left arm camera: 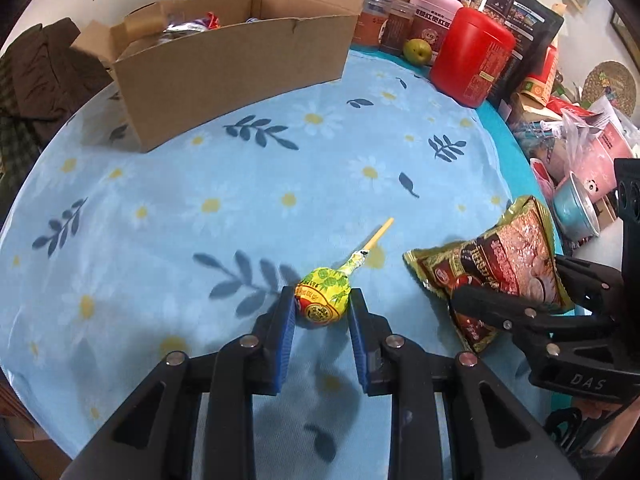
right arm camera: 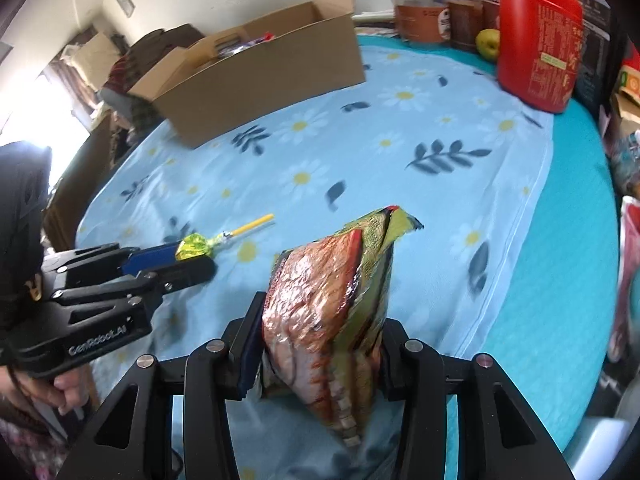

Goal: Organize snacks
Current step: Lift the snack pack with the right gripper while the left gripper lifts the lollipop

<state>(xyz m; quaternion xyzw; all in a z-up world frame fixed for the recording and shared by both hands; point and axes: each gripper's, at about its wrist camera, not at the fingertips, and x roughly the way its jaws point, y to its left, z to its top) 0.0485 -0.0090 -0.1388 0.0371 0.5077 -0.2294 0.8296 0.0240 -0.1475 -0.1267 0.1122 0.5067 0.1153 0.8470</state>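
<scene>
Lollipop [left arm camera: 323, 300] pinched by its wrapped head in the left tool [left arm camera: 322, 307], stick pointing away from the jaws and roughly toward the box [left arm camera: 224, 76], clear of the cloth. Snack bag [right arm camera: 332, 312] clamped between the pads of the right tool [right arm camera: 322, 344], standing on end, long axis running up and away from the jaws, top corner leaning toward the box. Both tools closed on their loads, left narrow on the small head, right wider on the puffed bag. Box open-topped on the far side of the flowered cloth [left arm camera: 160, 220] on the desk, well apart from both snacks, wrappers already inside. Seen from the box, lollipop on the left, bag on the right, the two just beside each other, neither clearly nearer. Likely next: carry both across and over the near wall of the box, high enough for the bag's bottom corner to clear the rim. Red jar [left arm camera: 472, 56] right of the box, out of the path.
</scene>
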